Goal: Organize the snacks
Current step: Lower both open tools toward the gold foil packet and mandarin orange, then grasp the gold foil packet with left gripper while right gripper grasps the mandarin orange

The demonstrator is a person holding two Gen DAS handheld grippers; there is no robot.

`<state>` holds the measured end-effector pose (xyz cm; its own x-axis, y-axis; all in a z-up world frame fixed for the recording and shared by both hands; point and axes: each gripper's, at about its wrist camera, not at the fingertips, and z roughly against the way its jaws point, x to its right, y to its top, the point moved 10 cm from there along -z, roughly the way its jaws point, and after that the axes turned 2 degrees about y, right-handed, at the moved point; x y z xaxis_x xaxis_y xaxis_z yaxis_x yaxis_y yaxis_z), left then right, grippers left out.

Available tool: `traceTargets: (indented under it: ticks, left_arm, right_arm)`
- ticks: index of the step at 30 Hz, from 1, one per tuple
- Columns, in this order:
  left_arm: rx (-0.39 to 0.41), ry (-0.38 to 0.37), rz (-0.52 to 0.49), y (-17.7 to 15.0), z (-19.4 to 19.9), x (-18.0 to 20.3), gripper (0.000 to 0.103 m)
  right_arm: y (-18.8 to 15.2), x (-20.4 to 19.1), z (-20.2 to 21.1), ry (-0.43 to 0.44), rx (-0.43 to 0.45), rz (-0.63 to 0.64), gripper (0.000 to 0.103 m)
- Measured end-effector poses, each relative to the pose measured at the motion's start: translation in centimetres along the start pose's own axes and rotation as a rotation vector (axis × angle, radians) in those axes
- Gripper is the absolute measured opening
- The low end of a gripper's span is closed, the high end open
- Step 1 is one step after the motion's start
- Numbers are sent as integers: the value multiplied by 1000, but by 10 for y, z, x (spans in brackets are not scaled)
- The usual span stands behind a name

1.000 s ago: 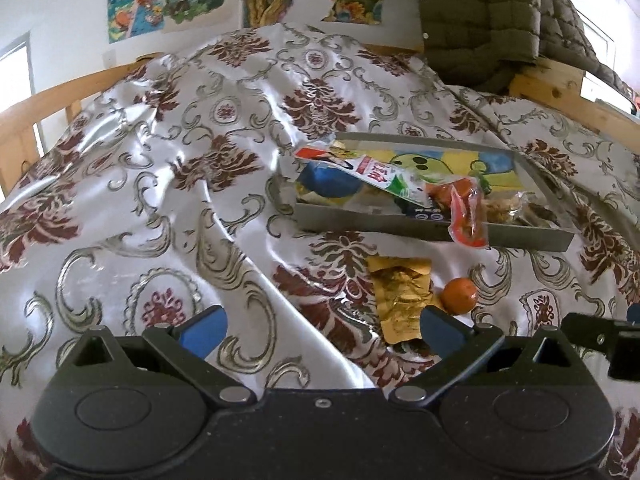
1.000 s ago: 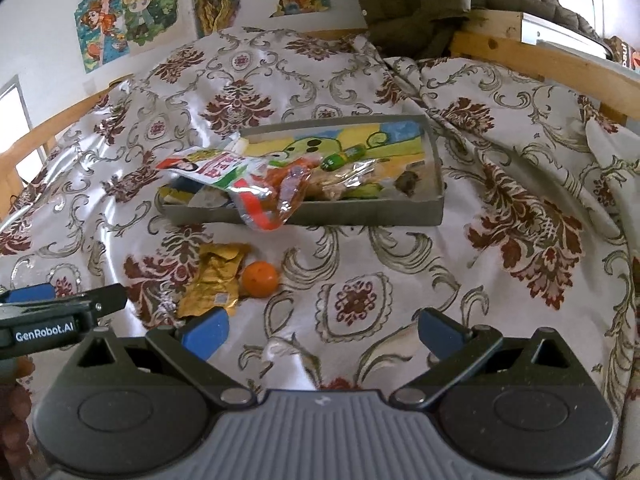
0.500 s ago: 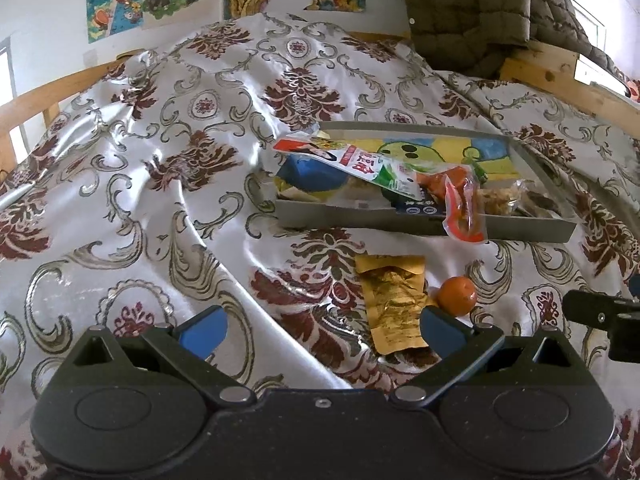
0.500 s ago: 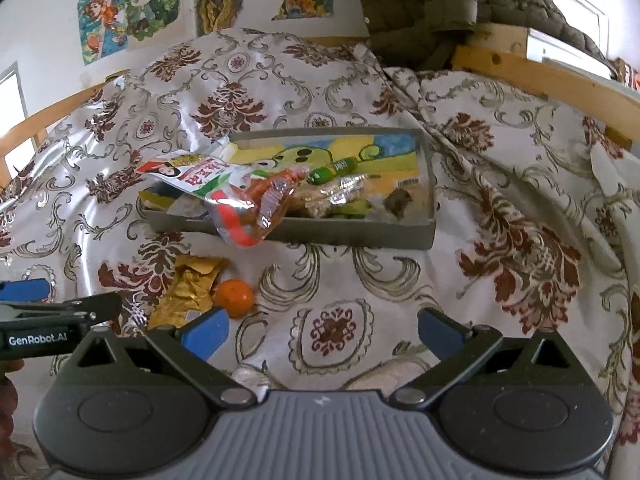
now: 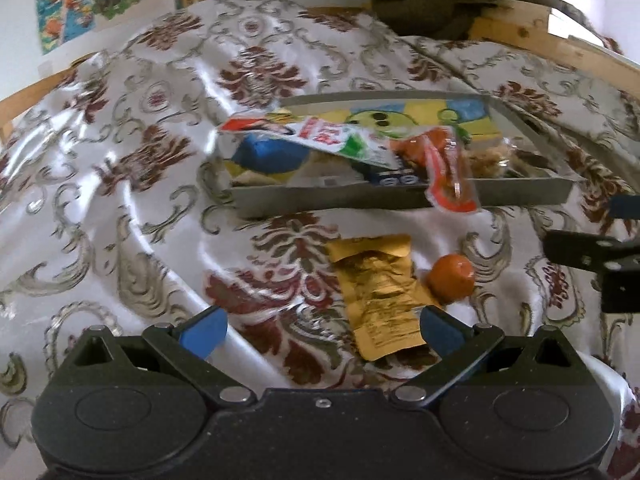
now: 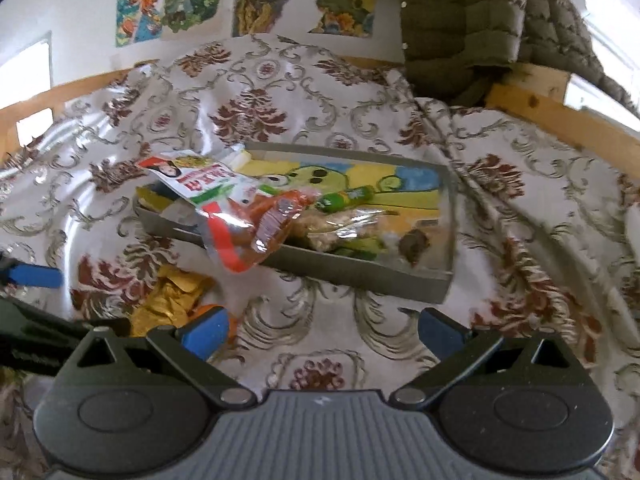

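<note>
1. The gold foil packet (image 5: 378,298) lies flat on the patterned bedspread (image 5: 120,184), just in front of the grey tray (image 5: 360,200) and beside the small orange (image 5: 451,278), which sits close against its right edge.
2. The left gripper (image 5: 320,326) hangs spread wide and empty, its right blue pad just over the packet's near corner; the right gripper (image 6: 322,330) is equally wide open, holding nothing.
3. The packet looks light, crinkly and slippery (foil tends to slide on satin), so a pinch across its near short edge seems best.
4. The orange is firm and likely to roll; grip it across its middle.
5. A clear red-trimmed bag (image 5: 446,176) droops over the tray's front wall.
</note>
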<state>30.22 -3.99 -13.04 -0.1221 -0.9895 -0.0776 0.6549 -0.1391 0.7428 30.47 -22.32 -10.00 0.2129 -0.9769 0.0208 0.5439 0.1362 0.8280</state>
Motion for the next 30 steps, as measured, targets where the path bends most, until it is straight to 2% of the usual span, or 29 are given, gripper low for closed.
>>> traceTargets:
  ticks: [7, 14, 19, 21, 24, 27, 30]
  left_arm:
    - [-21, -23, -108, -5, -17, 18, 102]
    - [-38, -91, -141, -7, -26, 29, 102]
    - [-38, -148, -132, -6, -31, 34, 101]
    - [-42, -166, -111, -6, -33, 35, 97]
    - [-54, -209, -73, -6, -38, 36, 87]
    - [-54, -222, -58, -5, -41, 37, 84]
    - [-57, -220, -56, -5, -43, 37, 81]
  right_arm:
    - [-7, -6, -20, 54, -48, -3, 103]
    - [-5, -17, -34, 154, -66, -48, 101]
    - [-6, -33, -44, 236, -94, -57, 89]
    - [-7, -38, -47, 250, -106, -51, 80]
    - [-11, -41, -53, 275, -131, -70, 71]
    - [-13, -44, -57, 294, -149, -81, 63]
    - [-15, -46, -61, 300, -163, -78, 60]
